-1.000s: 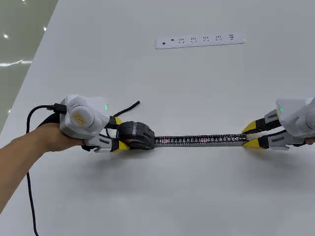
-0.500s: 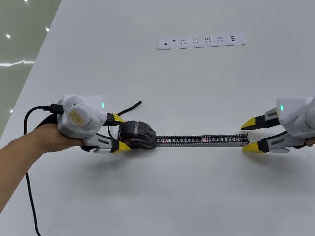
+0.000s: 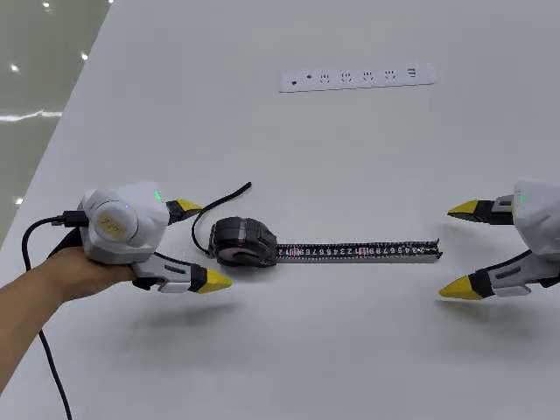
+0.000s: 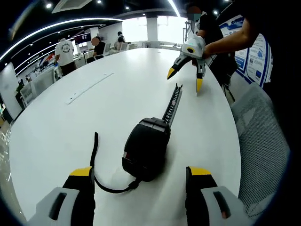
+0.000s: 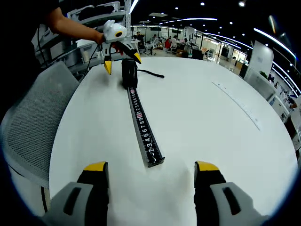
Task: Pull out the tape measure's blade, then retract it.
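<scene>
Left tongs gape wide, released, their yellow tips either side of the black tape measure case and clear of it. Right tongs are equally wide and empty, just beyond the blade's end at 3 o'clock. The numbered blade lies extended flat on the white table, with a white power strip at 12 o'clock. A grey mesh chair stands beside the table in a lit open office

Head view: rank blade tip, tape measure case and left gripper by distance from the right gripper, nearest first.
1. blade tip: on the table just ahead of the open right gripper, not touching it.
2. tape measure case: at the blade's other end, left of centre.
3. left gripper: just beyond the case on the far left, open, not gripping it.
</scene>
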Demonstrator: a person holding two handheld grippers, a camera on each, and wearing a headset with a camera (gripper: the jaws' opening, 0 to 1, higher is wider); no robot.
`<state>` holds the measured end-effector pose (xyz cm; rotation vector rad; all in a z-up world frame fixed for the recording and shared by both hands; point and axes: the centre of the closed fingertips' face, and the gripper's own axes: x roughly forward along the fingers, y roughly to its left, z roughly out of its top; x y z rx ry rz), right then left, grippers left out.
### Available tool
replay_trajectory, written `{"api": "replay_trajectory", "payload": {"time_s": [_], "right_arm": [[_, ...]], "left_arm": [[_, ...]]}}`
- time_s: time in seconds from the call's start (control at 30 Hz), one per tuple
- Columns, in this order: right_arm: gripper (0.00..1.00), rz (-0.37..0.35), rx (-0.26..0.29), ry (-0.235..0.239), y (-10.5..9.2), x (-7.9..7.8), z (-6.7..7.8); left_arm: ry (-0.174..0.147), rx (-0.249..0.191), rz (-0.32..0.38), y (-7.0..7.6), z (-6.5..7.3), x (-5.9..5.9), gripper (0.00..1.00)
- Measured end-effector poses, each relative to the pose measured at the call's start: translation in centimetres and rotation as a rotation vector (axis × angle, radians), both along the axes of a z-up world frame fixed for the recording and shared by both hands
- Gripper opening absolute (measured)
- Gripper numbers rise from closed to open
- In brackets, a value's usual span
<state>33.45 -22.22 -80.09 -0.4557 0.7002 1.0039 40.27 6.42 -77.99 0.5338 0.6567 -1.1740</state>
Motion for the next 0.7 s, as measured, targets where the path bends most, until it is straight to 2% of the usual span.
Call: {"api": "replay_trajectory", "payload": {"time_s": [0.03,0.1,0.27,0.37,0.5,0.57,0.7], "right_arm": [[0.8,-0.016,0.004,-0.003,0.0,0.0,0.1],[0.87,-0.044,0.026,-0.039,0.1,0.2,0.5],[1.0,-0.115,0.065,-0.068,0.0,0.3,1.3],[1.0,-0.137,0.071,-0.072,0.0,0.0,1.6],[1.0,-0.175,0.094,-0.083,0.1,-0.4,2.0],[1.0,-0.195,0.098,-0.089,0.0,-0.6,2.1],[1.0,-0.234,0.109,-0.104,0.0,-0.9,2.5]], "left_arm": [[0.0,-0.002,0.007,0.1,0.0,-0.1,0.78],[-0.011,-0.015,0.051,0.4,0.1,-0.2,0.81],[-0.02,-0.081,0.132,0.7,0.5,-0.5,0.91],[-0.039,-0.11,0.17,0.8,0.9,-0.8,0.99],[-0.039,-0.155,0.216,0.9,1.4,-1.4,1.0],[-0.052,-0.16,0.226,1.1,1.6,-1.7,1.0],[-0.052,-0.177,0.246,1.2,1.6,-2.5,1.0]]}}
